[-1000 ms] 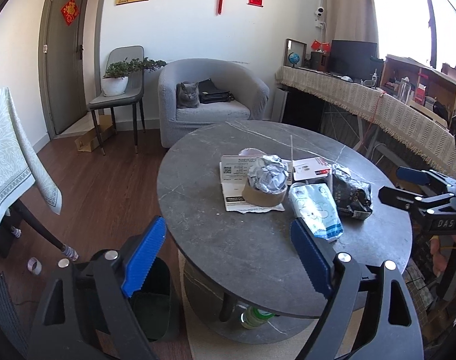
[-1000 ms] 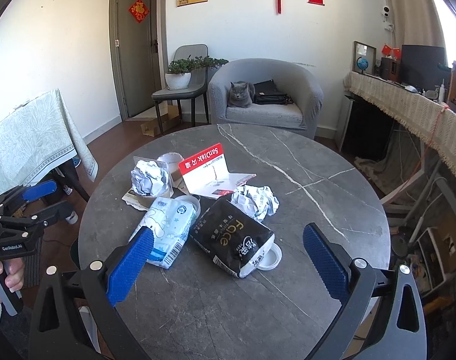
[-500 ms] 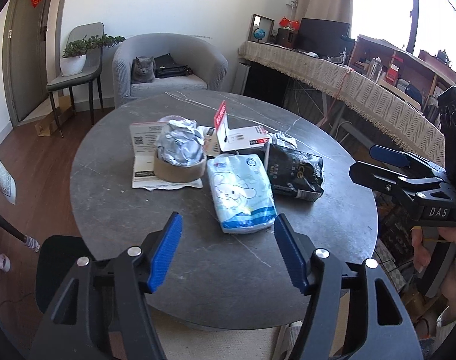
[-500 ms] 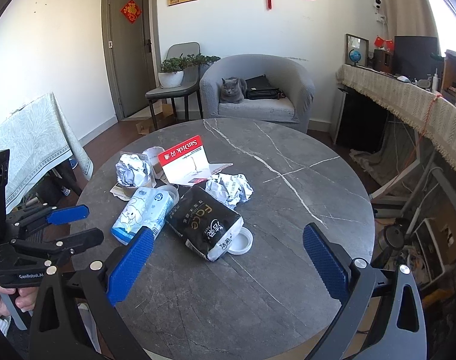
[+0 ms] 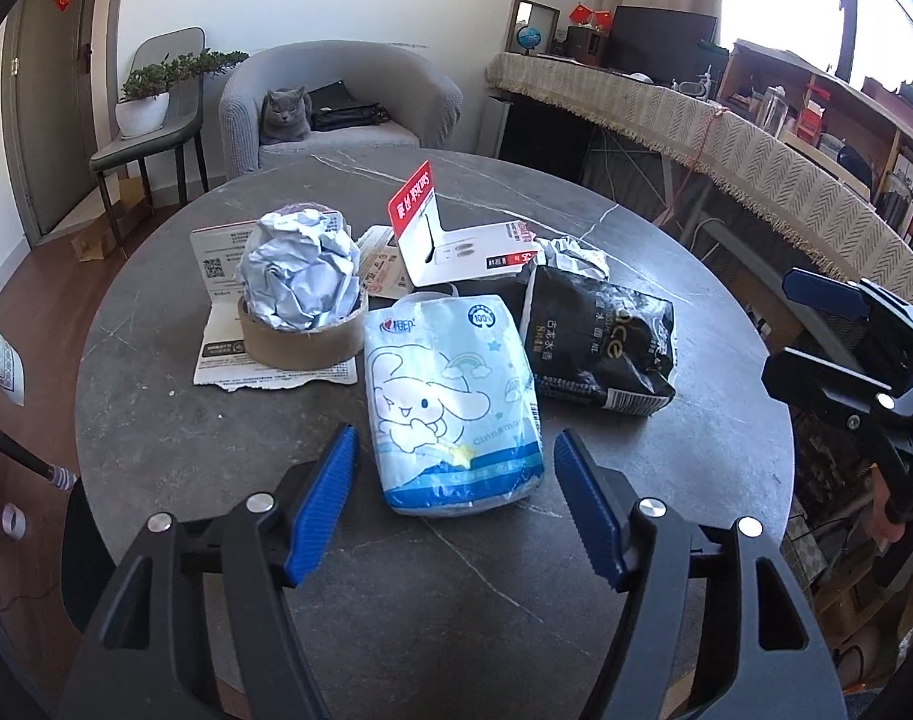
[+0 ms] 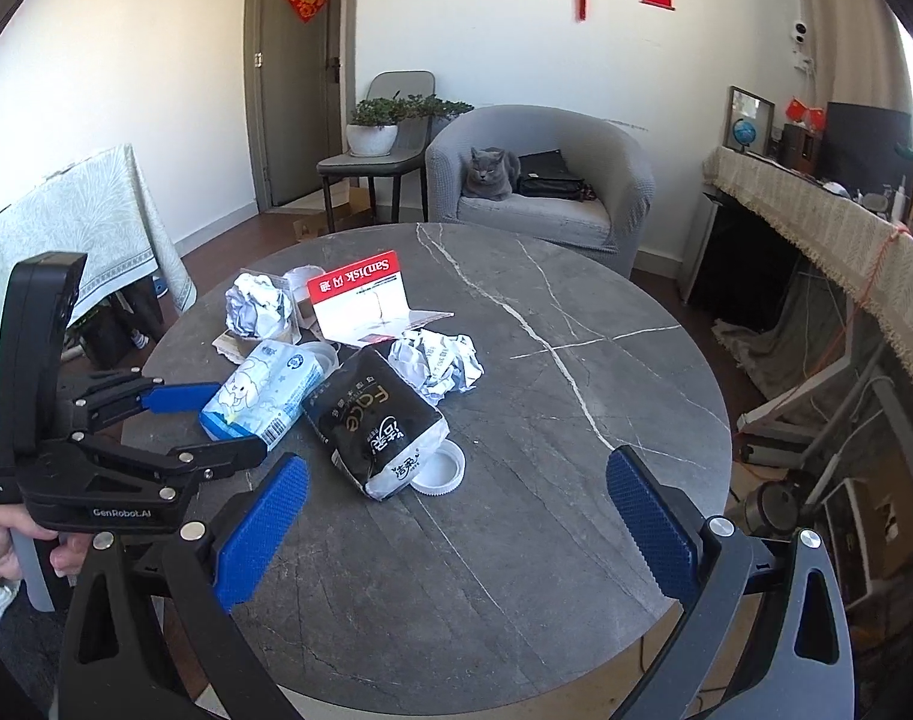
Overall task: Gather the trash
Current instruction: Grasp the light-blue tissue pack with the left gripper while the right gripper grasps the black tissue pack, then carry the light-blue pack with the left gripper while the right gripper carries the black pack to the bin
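While your left gripper [image 5: 456,480] hangs low over the near edge of the round grey table [image 5: 156,420], its blue pads stand apart on either side of the near end of the light blue tissue pack [image 5: 450,402]. The jaws are opening slightly, the pack lies between them, and neither pad touches it. From the right wrist view you see the same gripper [image 6: 216,414] from the side, its upper finger beside the tissue pack [image 6: 264,390] and a hand [image 6: 0,546] on its handle.

Your right gripper [image 6: 456,516] is spread wide over bare tabletop [image 6: 546,540] and holds nothing.

Just right of the blue pack lies the black tissue pack [image 5: 600,342], the two touching or nearly so. Only the right wrist view shows the white plastic lid [image 6: 438,468] half tucked under the black tissue pack [image 6: 378,420]. That view also shows the small crumpled paper [image 6: 438,360] whole, which the left wrist view mostly hides behind the black pack.

The left wrist view gives the clearer look at the big crumpled paper ball [image 5: 300,276] sitting in a brown tape roll [image 5: 303,342] on a torn printed sheet [image 5: 216,354]. The red-and-white SanDisk card [image 5: 438,240] stands folded behind the packs. A grey cat [image 6: 486,174] sits in the armchair [image 6: 606,180].
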Demonstrator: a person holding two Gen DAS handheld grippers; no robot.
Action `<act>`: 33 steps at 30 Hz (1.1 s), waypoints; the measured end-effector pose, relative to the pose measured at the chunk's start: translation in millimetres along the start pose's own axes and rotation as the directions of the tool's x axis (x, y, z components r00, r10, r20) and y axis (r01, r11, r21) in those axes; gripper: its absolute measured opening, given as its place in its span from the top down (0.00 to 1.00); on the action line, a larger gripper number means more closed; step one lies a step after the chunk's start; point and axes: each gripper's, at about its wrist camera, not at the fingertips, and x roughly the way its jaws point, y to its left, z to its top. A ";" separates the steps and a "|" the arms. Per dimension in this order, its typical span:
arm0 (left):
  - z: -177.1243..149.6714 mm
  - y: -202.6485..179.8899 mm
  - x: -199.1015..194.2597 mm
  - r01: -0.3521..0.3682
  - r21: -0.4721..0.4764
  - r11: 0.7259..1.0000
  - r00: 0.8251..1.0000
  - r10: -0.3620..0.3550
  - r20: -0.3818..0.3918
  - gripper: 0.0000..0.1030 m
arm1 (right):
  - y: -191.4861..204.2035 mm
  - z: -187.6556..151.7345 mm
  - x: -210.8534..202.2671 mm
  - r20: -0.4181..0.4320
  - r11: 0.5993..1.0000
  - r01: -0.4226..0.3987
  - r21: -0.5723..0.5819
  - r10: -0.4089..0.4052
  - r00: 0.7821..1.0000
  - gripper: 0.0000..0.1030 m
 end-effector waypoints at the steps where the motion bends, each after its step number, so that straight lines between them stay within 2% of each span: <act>1: 1.9 -2.1 1.5 -0.012 0.009 1.000 1.000 0.012 0.000 0.32 | 0.4 0.4 2.0 -0.006 1.000 0.000 -0.018 0.000 1.000 0.03; 5: 5.2 -0.6 4.3 -0.038 0.007 0.999 0.999 0.038 0.010 0.46 | 3.1 1.1 10.4 -0.031 0.996 -0.026 -0.087 0.023 0.999 0.03; 7: 6.6 0.4 4.6 -0.029 0.009 1.000 1.000 0.028 0.011 0.48 | 5.6 1.2 15.6 -0.044 0.993 -0.049 -0.110 0.044 0.998 0.06; 14: 7.5 9.9 1.4 0.017 -0.003 1.000 1.000 -0.017 0.010 0.51 | 20.3 7.2 31.9 -0.078 0.982 -0.097 -0.164 0.085 0.993 0.09; 19: 8.8 16.2 -8.5 0.035 -0.018 0.999 0.999 -0.035 0.026 0.51 | 33.0 12.3 46.1 -0.095 0.974 -0.086 -0.207 0.068 0.993 0.09; 24: 10.0 25.8 -19.9 0.051 -0.028 0.998 0.998 -0.050 0.048 0.50 | 48.3 12.6 61.4 -0.118 0.960 -0.047 -0.276 0.015 0.993 0.09; 29: 9.6 33.4 -25.8 0.063 -0.035 0.997 0.996 -0.061 0.057 0.50 | 53.3 17.0 73.6 -0.123 0.959 -0.020 -0.284 -0.016 0.992 0.09; 31: 10.0 35.7 -29.9 0.065 -0.032 0.997 0.996 -0.063 0.065 0.50 | 52.5 19.0 78.2 -0.137 0.963 -0.025 -0.269 -0.013 0.991 0.14; 33: 8.6 38.5 -33.9 0.067 -0.029 0.997 0.995 -0.065 0.076 0.50 | 51.1 21.6 79.8 -0.146 0.968 -0.028 -0.250 -0.009 0.989 0.26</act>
